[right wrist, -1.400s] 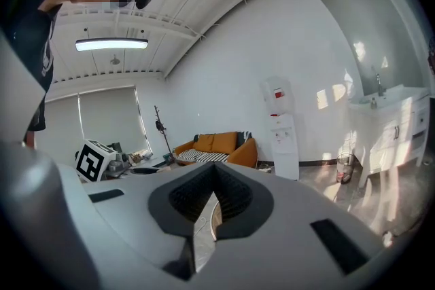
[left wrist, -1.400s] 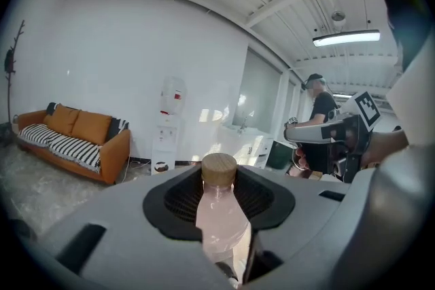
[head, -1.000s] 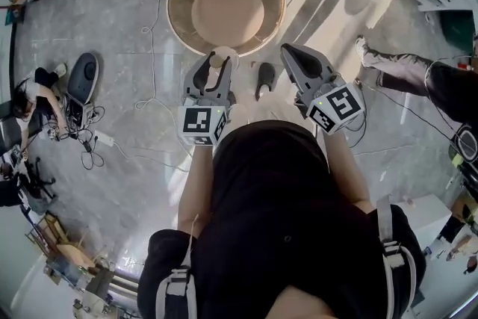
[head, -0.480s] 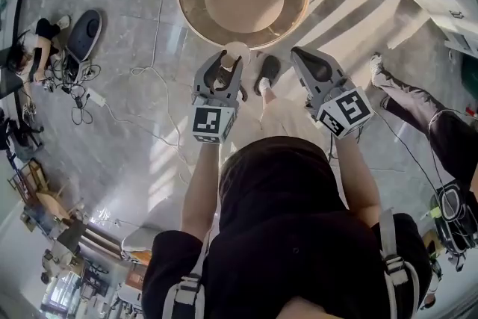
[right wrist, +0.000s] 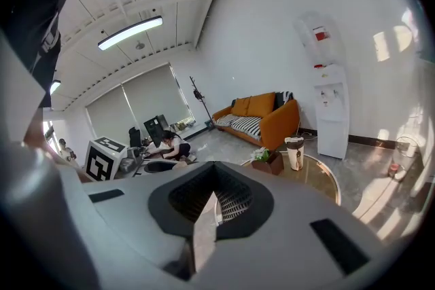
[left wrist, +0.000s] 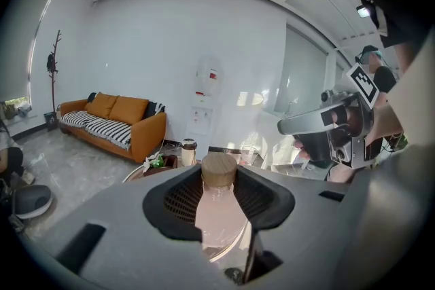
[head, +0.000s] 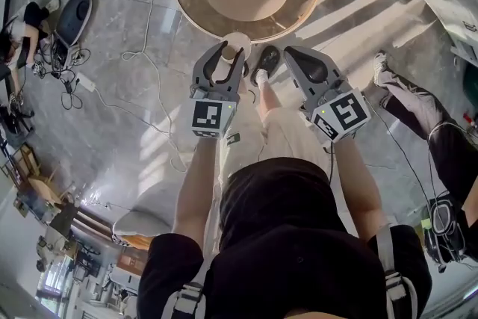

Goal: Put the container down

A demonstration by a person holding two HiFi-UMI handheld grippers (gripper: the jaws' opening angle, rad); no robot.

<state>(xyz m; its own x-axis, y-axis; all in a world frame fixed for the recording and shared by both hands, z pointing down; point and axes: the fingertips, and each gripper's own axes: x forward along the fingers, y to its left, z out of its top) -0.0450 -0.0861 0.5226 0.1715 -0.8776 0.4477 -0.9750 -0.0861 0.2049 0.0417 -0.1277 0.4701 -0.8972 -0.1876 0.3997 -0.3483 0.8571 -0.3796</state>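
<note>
My left gripper (head: pixel 224 65) is shut on the container (head: pixel 228 51), a clear jar with pale pink contents and a round wooden lid. It is held upright in the air, just short of the near rim of the round glass table (head: pixel 185 9). In the left gripper view the jar (left wrist: pixel 218 210) fills the gap between the jaws, its lid (left wrist: pixel 219 170) sticking up above them. My right gripper (head: pixel 291 54) hangs beside it on the right, jaws together and empty. The right gripper view shows the same thing, with the right gripper (right wrist: pixel 212 204) holding nothing.
On the table's far side stand a lidded cup (right wrist: pixel 294 153) and a small planter box (right wrist: pixel 266 161). An orange sofa (left wrist: pixel 115 122) is along the wall. Cables (head: pixel 142 48) trail over the floor at left. Another person's legs (head: pixel 407 86) are at the right.
The round table has come nearer and moved up in the head view as the person walks toward it. Both grippers keep their hold and spacing.
</note>
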